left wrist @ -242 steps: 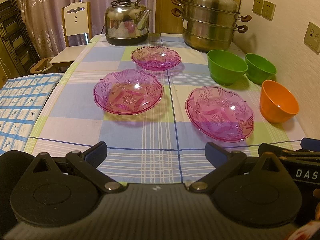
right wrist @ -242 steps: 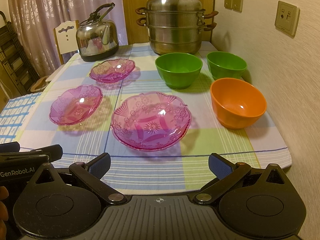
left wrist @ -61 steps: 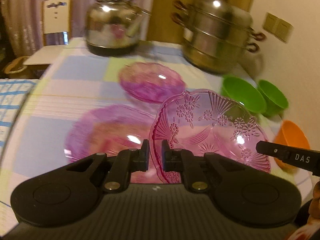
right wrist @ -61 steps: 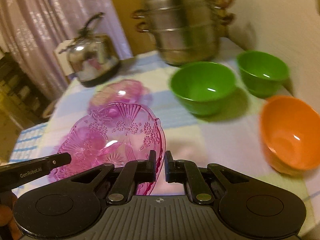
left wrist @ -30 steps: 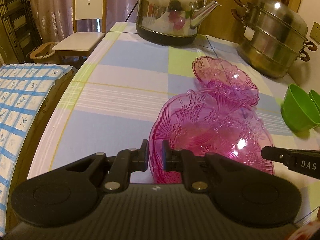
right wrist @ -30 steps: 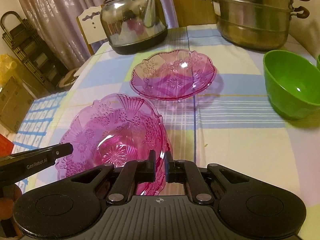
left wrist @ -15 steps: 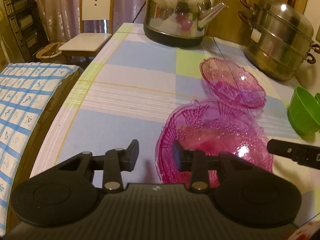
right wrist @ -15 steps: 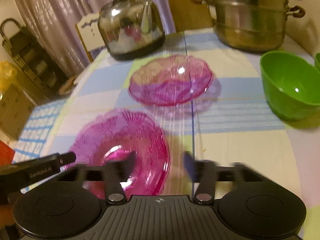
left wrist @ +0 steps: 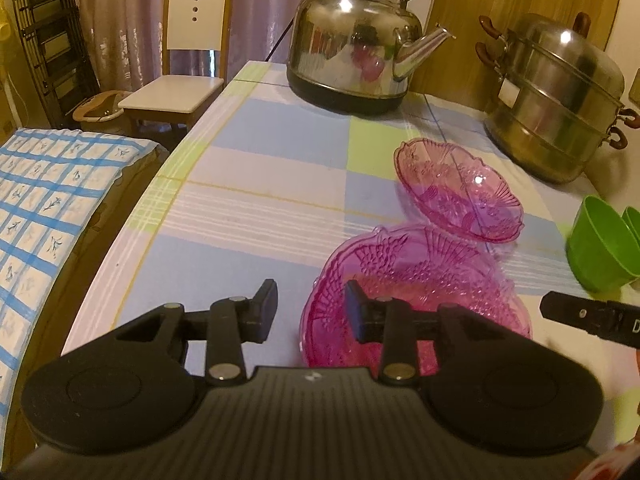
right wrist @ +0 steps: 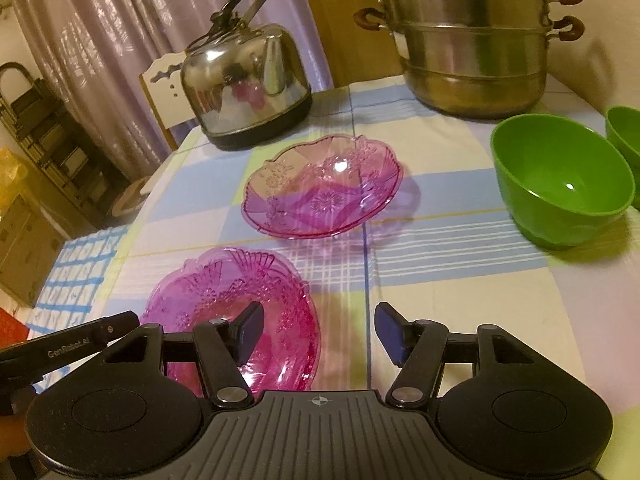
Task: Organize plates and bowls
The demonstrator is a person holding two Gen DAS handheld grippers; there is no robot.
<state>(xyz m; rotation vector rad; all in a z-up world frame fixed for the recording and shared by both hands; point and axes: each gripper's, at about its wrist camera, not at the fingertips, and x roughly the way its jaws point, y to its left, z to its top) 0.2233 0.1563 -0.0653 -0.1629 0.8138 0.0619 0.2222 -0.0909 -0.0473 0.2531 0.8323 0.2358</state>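
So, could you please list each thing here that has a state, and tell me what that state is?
left gripper: open, holding nothing.
right gripper: open, holding nothing.
pink plate stack: nested, resting on the table.
single pink plate: upright, empty, apart from the stack.
near green bowl: upright, empty.
far green bowl: upright, mostly out of view.
kettle: lid on.
steamer pot: lid on.

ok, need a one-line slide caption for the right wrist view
Right gripper open above stacked pink plates; a third pink plate, green bowl, kettle and steamer pot sit beyond.
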